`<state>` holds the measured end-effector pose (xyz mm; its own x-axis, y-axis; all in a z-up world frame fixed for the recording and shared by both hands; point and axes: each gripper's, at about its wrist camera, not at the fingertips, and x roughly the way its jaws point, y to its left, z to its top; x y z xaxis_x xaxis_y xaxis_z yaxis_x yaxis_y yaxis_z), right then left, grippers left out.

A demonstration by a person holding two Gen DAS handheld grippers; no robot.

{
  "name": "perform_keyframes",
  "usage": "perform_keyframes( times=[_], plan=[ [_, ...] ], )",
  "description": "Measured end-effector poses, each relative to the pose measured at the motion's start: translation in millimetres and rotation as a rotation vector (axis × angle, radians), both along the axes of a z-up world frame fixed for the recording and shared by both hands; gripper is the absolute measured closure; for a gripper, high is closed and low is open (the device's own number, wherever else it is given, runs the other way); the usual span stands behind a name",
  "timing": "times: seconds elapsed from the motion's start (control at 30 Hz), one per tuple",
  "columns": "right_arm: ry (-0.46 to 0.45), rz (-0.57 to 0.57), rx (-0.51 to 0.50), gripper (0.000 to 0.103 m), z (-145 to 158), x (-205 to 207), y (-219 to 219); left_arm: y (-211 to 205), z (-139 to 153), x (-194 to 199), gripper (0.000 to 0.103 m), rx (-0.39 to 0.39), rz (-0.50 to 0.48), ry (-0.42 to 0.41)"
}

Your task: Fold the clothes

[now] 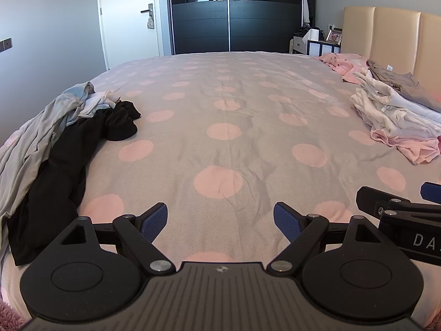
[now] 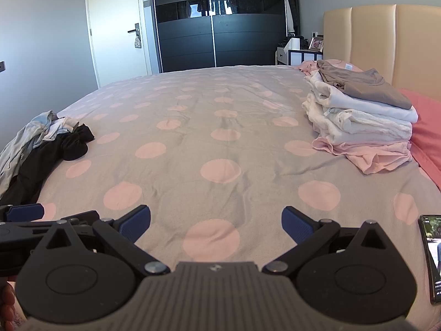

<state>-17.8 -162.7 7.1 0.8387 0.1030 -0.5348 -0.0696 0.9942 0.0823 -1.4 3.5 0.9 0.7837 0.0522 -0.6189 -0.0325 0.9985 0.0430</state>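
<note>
Unfolded clothes (image 1: 63, 143): heaped at the far left edge of the bed (image 1: 226, 104), well apart from both of my grippers and ahead-left of them.
Long axis: the black garment (image 1: 55, 193) trails along the bed's left edge, toward me.
Nearer hand: my left gripper (image 1: 220, 220), I judge.
Left jaws: wide open, holding nothing.
Right gripper (image 2: 216, 224): jaws wide open, empty.
Look: grey, white and black pieces tangled, limp, creased.
Folded stack (image 2: 363, 121): far right, by the headboard (image 2: 386, 41).
</note>
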Motion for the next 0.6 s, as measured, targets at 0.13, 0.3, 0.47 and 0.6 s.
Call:
perform_keyframes(
  times=[0.13, 0.3, 0.47, 0.6],
  plan=[
    [0.001, -0.001, 0.001, 0.001, 0.2, -0.7, -0.8, -0.2, 0.0, -0.1, 0.018, 0.001, 0.001, 0.001],
    [0.002, -0.002, 0.002, 0.001, 0.0, 0.0, -0.2, -0.9, 0.2, 0.4, 0.018, 0.001, 0.002, 0.002],
    [0.003, -0.001, 0.003, 0.001, 0.5, 0.0, -0.2, -1.0, 0.3, 0.5, 0.018, 0.001, 0.003, 0.002],
    [0.005, -0.002, 0.004, 0.001, 0.4, 0.0, -0.4, -1.2, 1.1, 0.6, 0.018, 0.003, 0.005, 0.003]
  ],
)
